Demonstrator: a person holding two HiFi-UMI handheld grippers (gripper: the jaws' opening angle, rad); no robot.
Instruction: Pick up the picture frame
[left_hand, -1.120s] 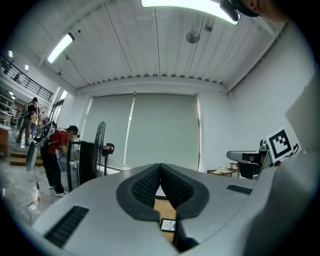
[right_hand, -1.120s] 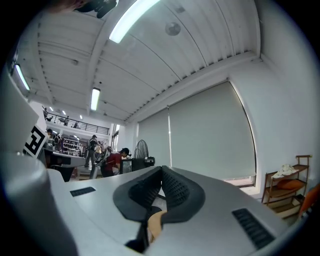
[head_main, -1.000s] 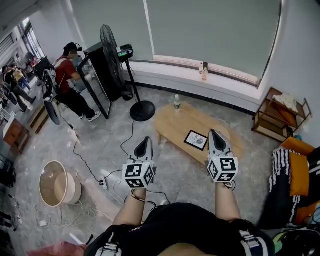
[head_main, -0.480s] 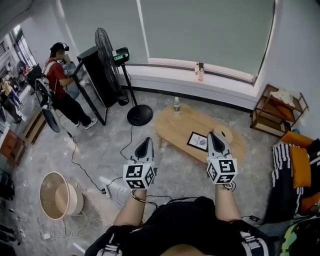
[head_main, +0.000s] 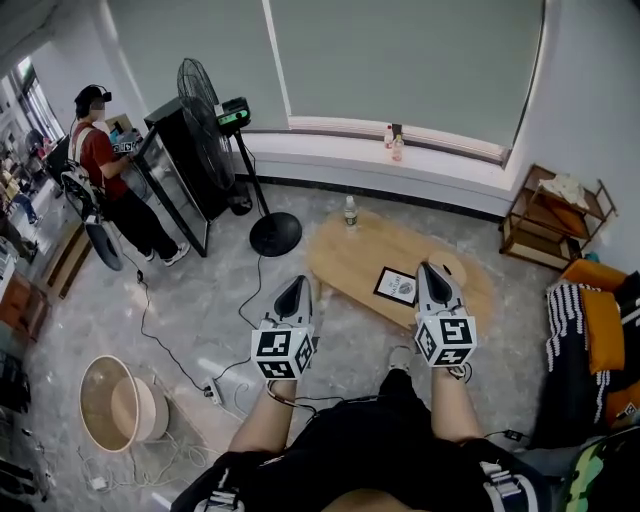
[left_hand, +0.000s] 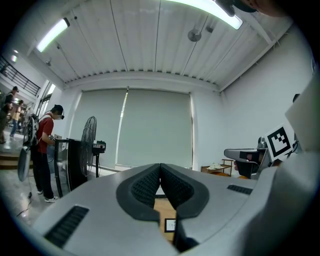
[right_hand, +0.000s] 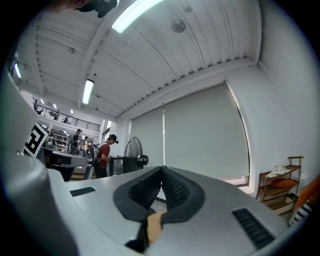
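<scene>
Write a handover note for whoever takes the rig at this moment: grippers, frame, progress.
Left gripper: shut, empty, held in the air.
Right gripper: shut, empty, also in the air, not touching the frame.
Picture frame: lying flat on the low wooden table, untouched.
Done: nothing yet.
Left: probably open a gripper, lower it to the frame, grip an edge, lift.

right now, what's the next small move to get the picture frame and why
Probably lower the right gripper toward the picture frame and open it: the frame lies flat on the low wooden table, beside that gripper's tip in the head view, and its jaws are together.
</scene>
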